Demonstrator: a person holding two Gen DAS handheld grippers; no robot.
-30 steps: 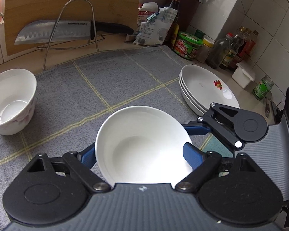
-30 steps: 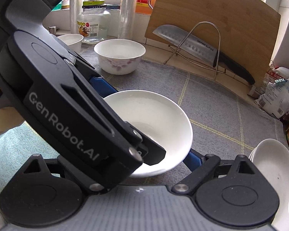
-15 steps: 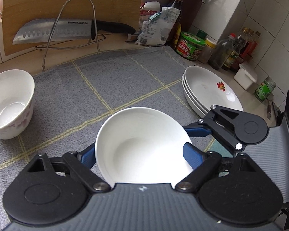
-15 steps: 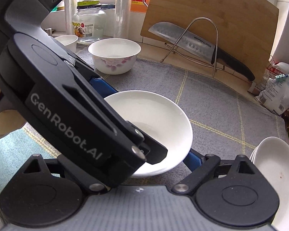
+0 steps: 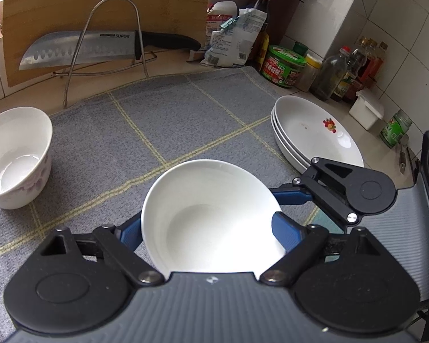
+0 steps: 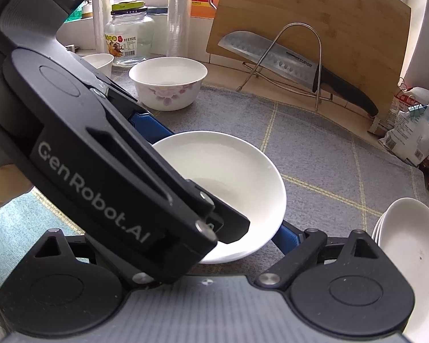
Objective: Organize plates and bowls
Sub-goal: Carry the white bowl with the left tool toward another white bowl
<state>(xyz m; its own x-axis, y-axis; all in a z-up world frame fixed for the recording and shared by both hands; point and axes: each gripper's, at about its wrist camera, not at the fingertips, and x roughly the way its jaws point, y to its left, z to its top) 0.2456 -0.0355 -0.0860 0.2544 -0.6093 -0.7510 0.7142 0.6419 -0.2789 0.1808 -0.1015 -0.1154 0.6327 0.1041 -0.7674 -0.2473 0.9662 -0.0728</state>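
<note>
On grey cloth (image 5: pixel 186 120), both grippers (image 5: pixel 207 228) (image 6: pixel 220 188) clamp white bowl (image 5: pixel 211 217); right's left finger hidden.

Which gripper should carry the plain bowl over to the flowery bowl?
Probably the left hand-held gripper: its fingers flank the plain bowl, and the flowery bowl is on its side.

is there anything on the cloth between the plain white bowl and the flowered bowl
Nothing visible does. The white bowl sits between the fingers of both the left gripper and the right gripper. Only bare grey cloth lies between it and the flowered bowl. The plate stack is off to the other side.
</note>
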